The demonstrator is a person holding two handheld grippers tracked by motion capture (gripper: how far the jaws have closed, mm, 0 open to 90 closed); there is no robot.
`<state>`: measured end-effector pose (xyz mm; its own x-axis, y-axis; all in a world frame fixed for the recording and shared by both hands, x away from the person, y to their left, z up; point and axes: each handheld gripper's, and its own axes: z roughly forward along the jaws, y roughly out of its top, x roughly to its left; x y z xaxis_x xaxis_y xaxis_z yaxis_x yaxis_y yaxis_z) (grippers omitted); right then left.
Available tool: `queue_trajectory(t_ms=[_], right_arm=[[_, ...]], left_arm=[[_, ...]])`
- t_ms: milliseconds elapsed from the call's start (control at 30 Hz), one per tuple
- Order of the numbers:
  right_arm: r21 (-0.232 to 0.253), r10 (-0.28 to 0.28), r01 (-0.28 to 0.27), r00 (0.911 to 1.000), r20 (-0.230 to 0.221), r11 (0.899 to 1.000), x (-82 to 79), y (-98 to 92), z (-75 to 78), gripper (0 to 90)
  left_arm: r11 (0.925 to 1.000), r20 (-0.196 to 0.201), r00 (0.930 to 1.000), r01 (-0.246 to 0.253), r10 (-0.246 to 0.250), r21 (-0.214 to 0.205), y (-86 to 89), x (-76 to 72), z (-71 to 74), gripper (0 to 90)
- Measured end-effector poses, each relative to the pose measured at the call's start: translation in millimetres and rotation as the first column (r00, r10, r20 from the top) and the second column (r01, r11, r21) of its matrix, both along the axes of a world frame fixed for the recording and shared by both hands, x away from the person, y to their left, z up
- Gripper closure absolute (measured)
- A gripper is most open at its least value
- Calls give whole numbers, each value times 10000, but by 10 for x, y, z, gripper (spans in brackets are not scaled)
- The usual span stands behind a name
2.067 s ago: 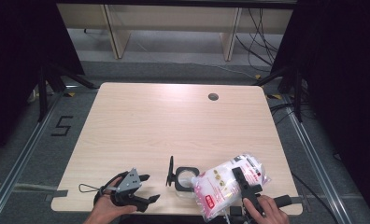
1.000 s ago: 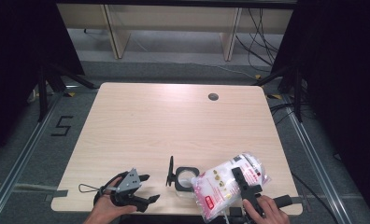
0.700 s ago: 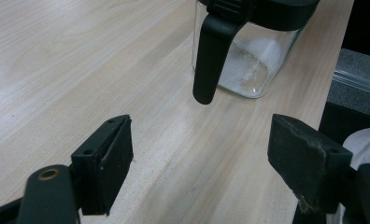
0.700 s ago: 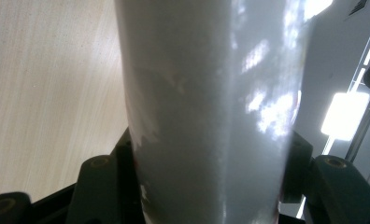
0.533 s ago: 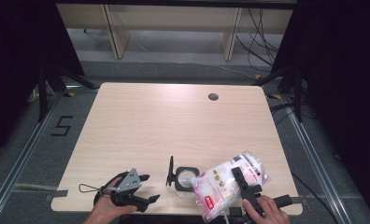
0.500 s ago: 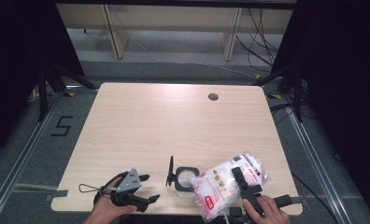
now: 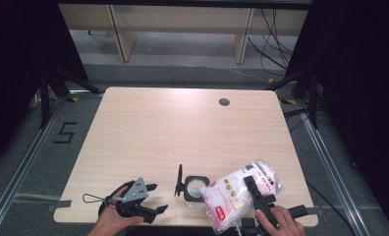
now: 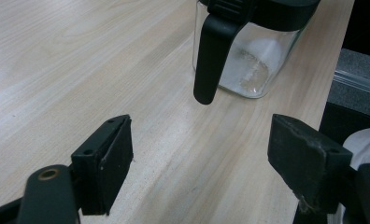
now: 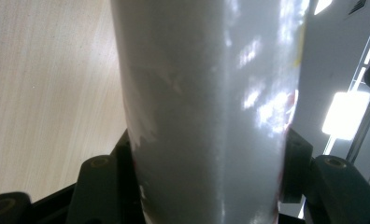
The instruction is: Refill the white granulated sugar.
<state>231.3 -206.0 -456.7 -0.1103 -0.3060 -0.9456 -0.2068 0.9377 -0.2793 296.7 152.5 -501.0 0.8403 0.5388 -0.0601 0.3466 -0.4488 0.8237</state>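
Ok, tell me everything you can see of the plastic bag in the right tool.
The plastic bag is a plump pouch of glossy clear film with red print, packed with a white filling. It lies tilted over the table's near right corner, its lower end toward the glass jar; whether they touch is unclear. The right tool clamps it, a jaw on each side, the film bulging between them in the right gripper view.

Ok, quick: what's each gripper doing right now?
Left gripper: open, nothing between the jaws, near the jar.
Right gripper: shut on the bag.
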Motion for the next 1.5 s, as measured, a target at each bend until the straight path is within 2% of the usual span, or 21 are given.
queue_trajectory(t_ms=[67,167,233,333,400,500,633,833,933,1000,1067,1467,1500], right_arm=[[7,-14,14,10000,-3,10000,-2,0,0,437],[-171,57,-56,10000,50,9998,5,-1,13,437],[-131,96,-95,9999,89,9999,4,0,12,437],[-150,101,-99,9999,93,9998,5,-1,16,437],[-123,93,-92,9999,79,9999,4,-1,14,437],[-123,113,-112,9999,65,9999,8,-5,15,437],[173,-33,33,10000,-32,9998,1,-16,-10,437],[131,10,-9,10000,-26,9999,6,-19,-6,438],[106,25,-25,10000,-1,9999,2,-17,-3,438],[92,27,-27,10000,5,10000,2,-16,-1,438],[175,-67,67,10000,-27,9998,-5,-19,-7,438],[141,80,-81,9999,70,9999,1,-20,-8,439],[97,41,-41,10000,0,9999,3,-17,-2,438]], left_arm=[[9998,115,9999,88,-90,191,11,7,8,220],[10000,-20,10000,-33,33,6,1,-2,1,220],[9998,96,9999,73,-75,185,10,6,8,220],[10000,40,10000,42,-42,30,2,3,1,220],[9998,87,9999,123,-124,155,12,9,8,220],[10000,1,10000,55,-55,30,5,2,5,220],[9999,2,10000,37,-37,94,10,3,7,220],[10000,-40,10000,11,-11,2,4,-1,5,220],[9999,41,10000,85,-85,125,12,5,8,220],[10000,-42,10000,8,-8,4,4,0,3,220],[9999,60,10000,62,-63,124,11,4,5,220],[9999,33,10000,71,-71,115,11,5,6,220],[10000,-30,10000,23,-23,8,4,0,3,220]])
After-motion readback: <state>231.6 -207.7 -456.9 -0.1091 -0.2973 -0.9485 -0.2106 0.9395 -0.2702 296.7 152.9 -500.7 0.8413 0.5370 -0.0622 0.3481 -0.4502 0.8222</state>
